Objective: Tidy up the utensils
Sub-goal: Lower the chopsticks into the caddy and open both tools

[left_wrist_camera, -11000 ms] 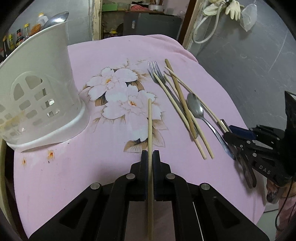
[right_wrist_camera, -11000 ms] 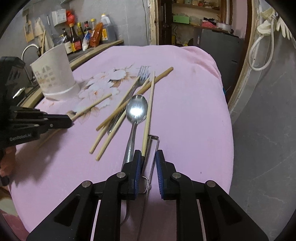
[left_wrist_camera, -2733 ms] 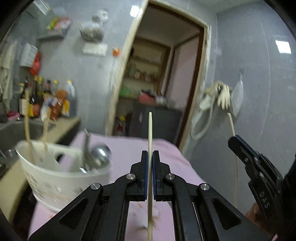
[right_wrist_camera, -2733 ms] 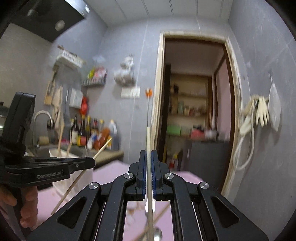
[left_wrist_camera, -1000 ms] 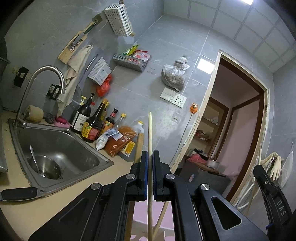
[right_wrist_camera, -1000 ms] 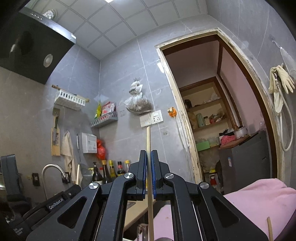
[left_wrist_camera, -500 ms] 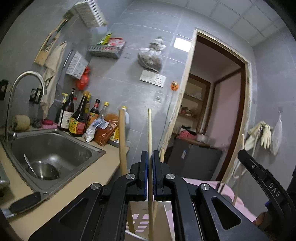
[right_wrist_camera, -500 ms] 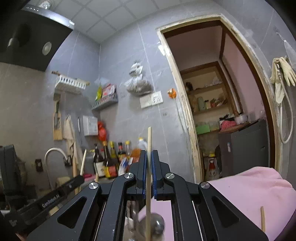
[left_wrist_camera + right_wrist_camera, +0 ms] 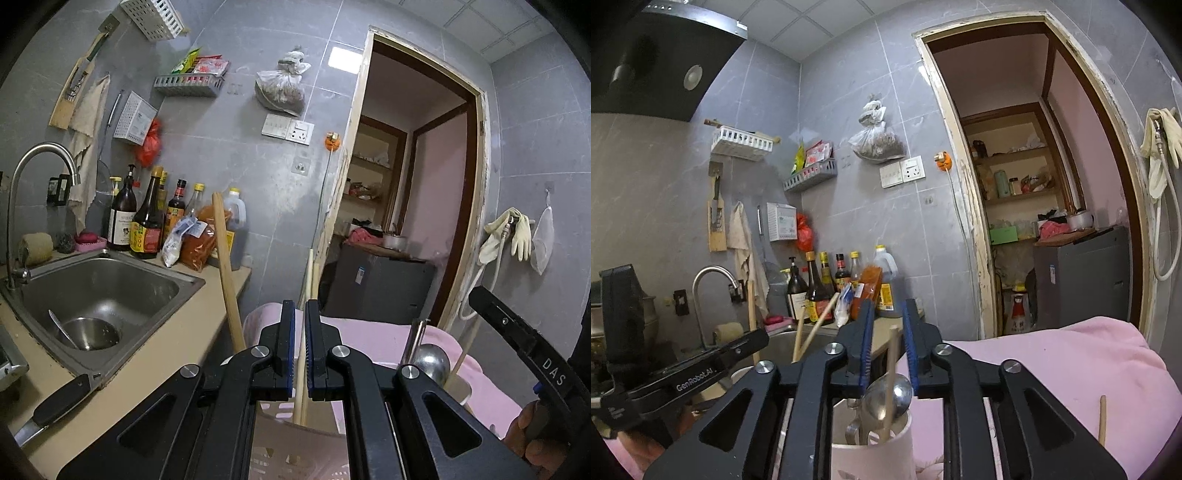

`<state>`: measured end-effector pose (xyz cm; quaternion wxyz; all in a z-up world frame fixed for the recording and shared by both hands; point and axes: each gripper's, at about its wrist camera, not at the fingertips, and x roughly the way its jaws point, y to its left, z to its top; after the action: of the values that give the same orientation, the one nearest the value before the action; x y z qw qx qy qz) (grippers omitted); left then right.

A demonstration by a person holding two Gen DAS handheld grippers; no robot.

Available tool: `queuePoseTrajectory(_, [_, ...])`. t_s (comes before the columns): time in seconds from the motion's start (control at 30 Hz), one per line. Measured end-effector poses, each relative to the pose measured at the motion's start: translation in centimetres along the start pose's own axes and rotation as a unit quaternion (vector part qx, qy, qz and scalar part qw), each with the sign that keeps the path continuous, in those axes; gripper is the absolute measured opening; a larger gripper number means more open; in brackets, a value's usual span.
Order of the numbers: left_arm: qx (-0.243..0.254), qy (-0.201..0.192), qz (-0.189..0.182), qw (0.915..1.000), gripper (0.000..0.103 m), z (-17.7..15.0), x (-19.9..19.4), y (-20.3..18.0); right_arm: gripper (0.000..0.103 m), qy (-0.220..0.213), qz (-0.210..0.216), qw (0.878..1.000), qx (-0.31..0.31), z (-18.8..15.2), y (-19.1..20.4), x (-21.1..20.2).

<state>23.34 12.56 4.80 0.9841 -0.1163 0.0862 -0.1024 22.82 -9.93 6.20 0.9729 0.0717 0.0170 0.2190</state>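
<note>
A grey-tiled kitchen wall is backing the pink-clothed table (image 9: 1052, 369), where one white utensil holder (image 9: 871, 458) is standing near the sink-side edge, holding one spoon (image 9: 886, 397) and several chopsticks. The left gripper (image 9: 300, 343) is staying clenched on one chopstick (image 9: 308, 291) over the holder, while the right gripper (image 9: 889, 347) is opening, its chopstick (image 9: 891, 373) standing loose between the jaws. One more chopstick end (image 9: 1102, 419) is lying on open cloth, well apart.

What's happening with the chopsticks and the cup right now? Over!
Left gripper shut on a chopstick over the white holder. Right gripper opening, its chopstick loose, tip in the holder. Nothing blocking.

Pink tablecloth (image 9: 1071, 362); white holder (image 9: 871, 458); grey wall tiles (image 9: 236, 155).
</note>
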Motion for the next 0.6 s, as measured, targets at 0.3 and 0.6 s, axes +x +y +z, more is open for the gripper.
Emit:
queuePoseTrajectory(0.3, [-0.014, 0.007, -0.006, 0.9999, 0.004, 0.2, -0.2, 0.1, 0.023, 0.000, 0.003, 1.000, 0.001, 0.1, -0.1, -0.4])
queuePoseTrajectory(0.6, [-0.008, -0.002, -0.040, 0.9992, 0.037, 1.9, -2.1, -2.6, 0.044, -0.013, -0.013, 1.000, -0.002, 1.4, -2.0, -3.6])
